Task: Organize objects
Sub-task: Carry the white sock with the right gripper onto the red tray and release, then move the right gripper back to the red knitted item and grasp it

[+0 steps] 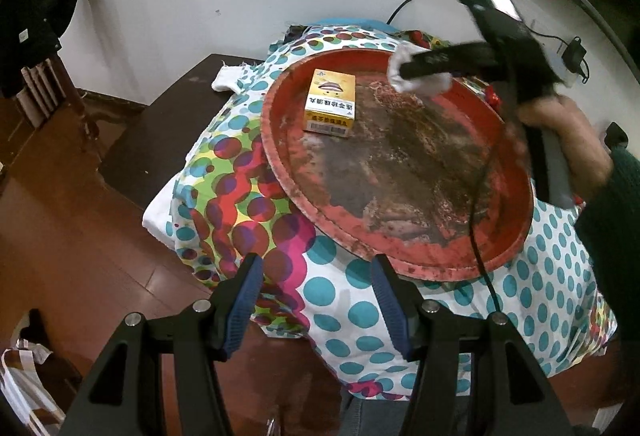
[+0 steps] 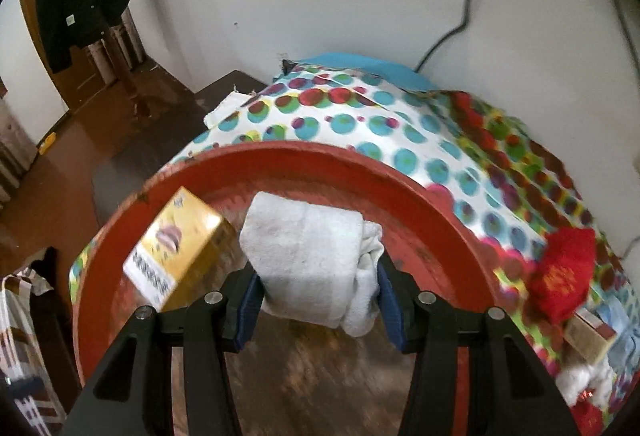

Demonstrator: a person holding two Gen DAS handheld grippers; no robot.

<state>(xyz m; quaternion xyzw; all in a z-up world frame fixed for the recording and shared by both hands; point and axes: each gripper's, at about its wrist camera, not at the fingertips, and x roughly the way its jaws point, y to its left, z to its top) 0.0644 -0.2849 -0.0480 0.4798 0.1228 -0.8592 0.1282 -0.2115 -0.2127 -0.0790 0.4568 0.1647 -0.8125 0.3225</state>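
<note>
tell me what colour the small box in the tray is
Yellow with a white label band, clearest in the left wrist view.

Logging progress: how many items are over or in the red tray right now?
2: yellow box lying in the red tray, and white towel held over it by the right gripper.

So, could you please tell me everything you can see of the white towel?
The white towel is a soft, terry-looking cloth rolled into a thick bundle, slightly greyed on top. The right gripper is shut on it, blue pads pressing both sides. It is over the red tray, beside the yellow box; whether it touches the tray is unclear.
</note>
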